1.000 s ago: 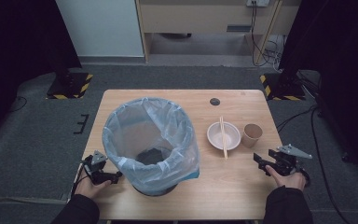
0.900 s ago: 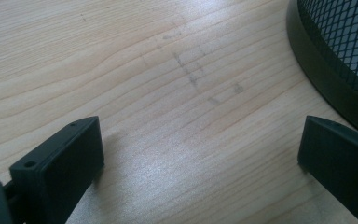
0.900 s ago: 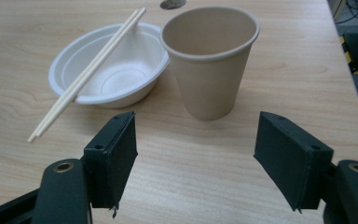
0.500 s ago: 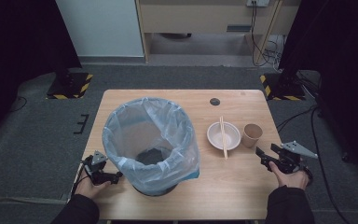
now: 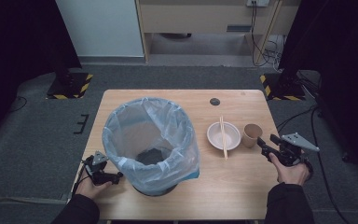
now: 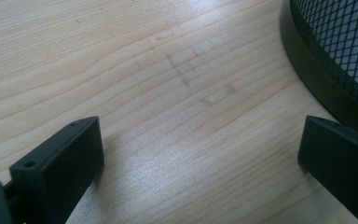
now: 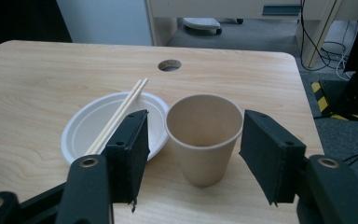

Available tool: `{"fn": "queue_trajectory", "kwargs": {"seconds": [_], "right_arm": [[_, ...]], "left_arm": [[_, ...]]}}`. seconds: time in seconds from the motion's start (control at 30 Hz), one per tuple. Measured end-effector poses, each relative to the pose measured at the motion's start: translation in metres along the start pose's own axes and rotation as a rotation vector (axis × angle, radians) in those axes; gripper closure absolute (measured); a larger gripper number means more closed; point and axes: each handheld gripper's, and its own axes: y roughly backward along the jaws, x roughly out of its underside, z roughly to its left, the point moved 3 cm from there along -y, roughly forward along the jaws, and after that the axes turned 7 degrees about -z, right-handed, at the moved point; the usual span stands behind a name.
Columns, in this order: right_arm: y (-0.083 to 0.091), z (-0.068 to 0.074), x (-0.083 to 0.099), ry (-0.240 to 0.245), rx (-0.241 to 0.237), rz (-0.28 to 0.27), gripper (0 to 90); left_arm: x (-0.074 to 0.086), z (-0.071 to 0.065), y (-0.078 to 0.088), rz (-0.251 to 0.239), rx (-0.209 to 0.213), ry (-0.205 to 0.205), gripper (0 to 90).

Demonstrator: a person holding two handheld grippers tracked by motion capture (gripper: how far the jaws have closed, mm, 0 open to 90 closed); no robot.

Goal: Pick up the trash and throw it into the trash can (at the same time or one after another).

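Right gripper jaws wide, flanking paper cup | left gripper jaws wide, empty

Dim surroundings — soft overhead glare

Wooden table, mesh bin lined with plastic bag, white bowl with chopsticks, paper cup

A brown paper cup stands upright and empty near the right edge of the counter. Just beside it, toward the middle, a white bowl carries a pair of chopsticks laid across its rim. A black mesh bin, lined with a pale blue plastic bag, stands near the left front corner.
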Motion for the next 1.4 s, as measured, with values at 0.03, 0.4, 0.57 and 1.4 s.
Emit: {"fn": "queue_trajectory", "kwargs": {"seconds": [0.03,0.4,0.57,1.4], "right_arm": [[-0.002,0.000,-0.002,-0.001,0.000,-0.005,43.8],[-0.026,-0.015,-0.012,0.000,0.034,-0.002,54.7],[-0.037,-0.026,-0.011,-0.015,0.066,0.011,57.5],[-0.078,-0.038,0.021,-0.035,0.080,0.178,68.3]], "left_arm": [[0.000,0.000,0.000,0.000,0.001,-0.002,0.0],[0.000,-0.001,0.000,-0.002,0.002,-0.001,0.0],[0.000,-0.001,0.000,-0.001,0.000,0.001,0.0],[-0.001,-0.002,-0.001,-0.002,0.002,0.000,0.0]]}}
